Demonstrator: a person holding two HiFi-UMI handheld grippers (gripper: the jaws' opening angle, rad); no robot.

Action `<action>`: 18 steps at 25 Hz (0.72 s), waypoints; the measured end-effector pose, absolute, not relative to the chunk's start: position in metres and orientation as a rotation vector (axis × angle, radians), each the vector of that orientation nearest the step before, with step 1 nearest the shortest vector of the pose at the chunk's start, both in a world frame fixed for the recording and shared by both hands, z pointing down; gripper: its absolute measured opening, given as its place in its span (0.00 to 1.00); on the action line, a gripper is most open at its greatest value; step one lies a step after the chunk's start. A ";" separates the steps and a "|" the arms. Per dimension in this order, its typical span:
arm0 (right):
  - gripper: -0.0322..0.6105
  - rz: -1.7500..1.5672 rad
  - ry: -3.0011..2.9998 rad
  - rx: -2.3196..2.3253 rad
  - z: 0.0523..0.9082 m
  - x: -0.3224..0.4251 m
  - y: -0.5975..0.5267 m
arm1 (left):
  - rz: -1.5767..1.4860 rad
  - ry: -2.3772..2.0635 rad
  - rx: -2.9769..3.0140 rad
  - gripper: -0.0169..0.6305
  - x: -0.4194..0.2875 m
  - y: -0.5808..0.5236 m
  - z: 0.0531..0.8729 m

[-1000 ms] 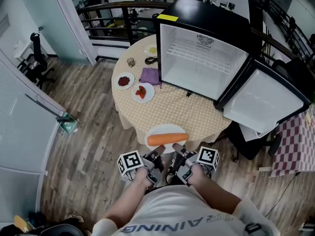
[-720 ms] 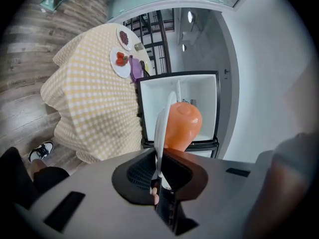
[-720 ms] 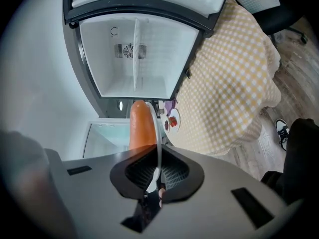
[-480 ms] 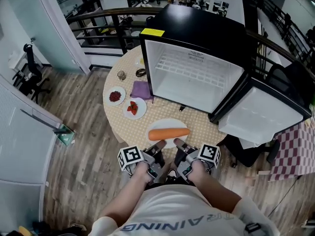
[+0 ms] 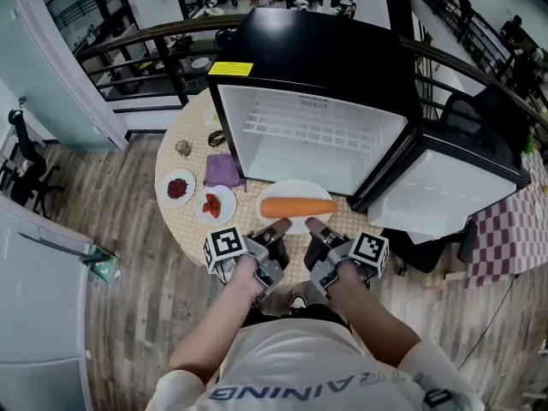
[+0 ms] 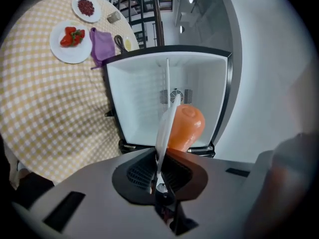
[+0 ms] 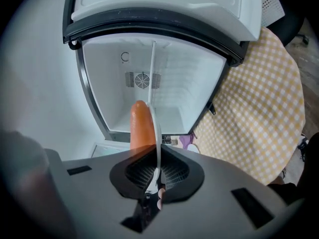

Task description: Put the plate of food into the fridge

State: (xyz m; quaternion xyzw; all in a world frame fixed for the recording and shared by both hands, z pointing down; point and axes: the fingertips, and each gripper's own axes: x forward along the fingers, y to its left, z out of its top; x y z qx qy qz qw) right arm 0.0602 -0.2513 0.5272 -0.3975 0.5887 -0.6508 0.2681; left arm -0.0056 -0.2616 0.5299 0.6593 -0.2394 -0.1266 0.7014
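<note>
The white plate (image 5: pixel 295 188) carries one long orange carrot (image 5: pixel 298 207). Left gripper (image 5: pixel 278 229) and right gripper (image 5: pixel 313 227) each clamp its near rim

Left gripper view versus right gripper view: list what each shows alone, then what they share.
Left only: the white plate of red strawberries and the small white plate of dark red berries. Right only: the open fridge door's moulded white liner. Both: the round white plate held edge-on with its long orange carrot, the open white-lined black fridge and the yellow checked tablecloth.
</note>
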 end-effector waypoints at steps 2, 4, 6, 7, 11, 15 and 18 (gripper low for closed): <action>0.11 -1.710 1.554 -1.095 0.519 0.065 -0.262 | -0.265 -0.497 1.485 0.07 0.001 -0.276 0.522; 0.11 -1.670 1.515 -1.127 0.511 0.070 -0.272 | -0.237 -0.464 1.507 0.07 0.006 -0.289 0.513; 0.11 -1.627 1.475 -1.158 0.504 0.075 -0.284 | -0.209 -0.431 1.528 0.07 0.011 -0.305 0.504; 0.11 -1.606 1.460 -1.170 0.500 0.077 -0.292 | -0.201 -0.416 1.537 0.07 0.013 -0.314 0.500; 0.11 -1.548 1.418 -1.220 0.489 0.081 -0.321 | -0.193 -0.376 1.533 0.07 0.017 -0.347 0.490; 0.11 -1.529 1.376 -1.238 0.486 0.084 -0.349 | -0.195 -0.385 1.528 0.07 0.021 -0.376 0.489; 0.11 -1.530 1.345 -1.247 0.490 0.089 -0.361 | -0.210 -0.391 1.521 0.07 0.027 -0.389 0.492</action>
